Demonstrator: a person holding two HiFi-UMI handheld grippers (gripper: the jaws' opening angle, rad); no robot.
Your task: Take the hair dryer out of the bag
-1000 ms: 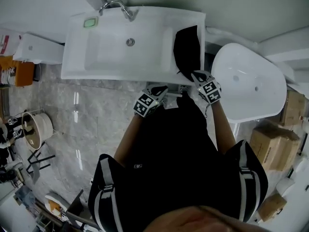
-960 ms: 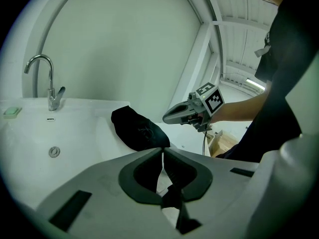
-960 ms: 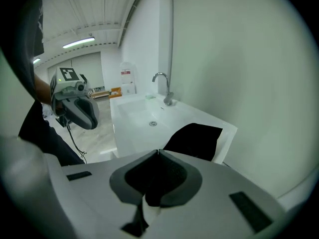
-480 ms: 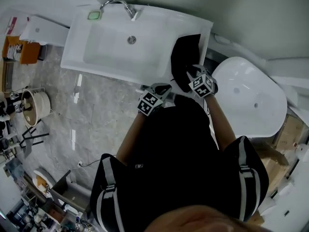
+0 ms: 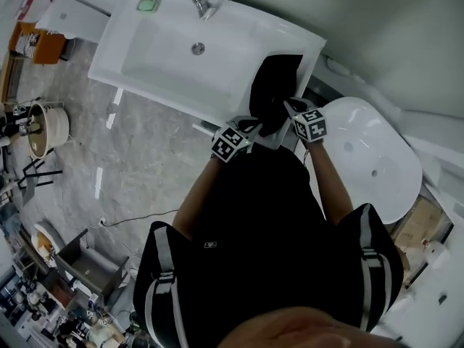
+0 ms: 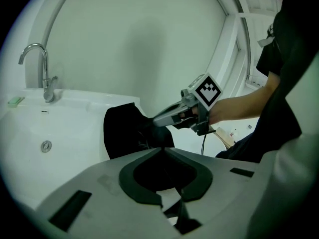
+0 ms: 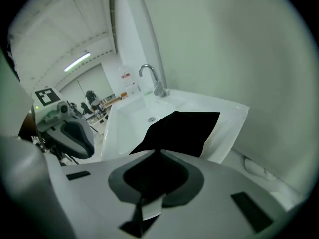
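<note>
Bag on sink rim; right tool just closed onto its edge; left tool clenched alongside.

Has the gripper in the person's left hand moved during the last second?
Yes. The left gripper has come in from below the sink front edge, closer to the black bag lying on it.

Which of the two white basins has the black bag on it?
The rectangular sink with the faucet; the black bag lies on its ledge. The oval basin has none.
</note>
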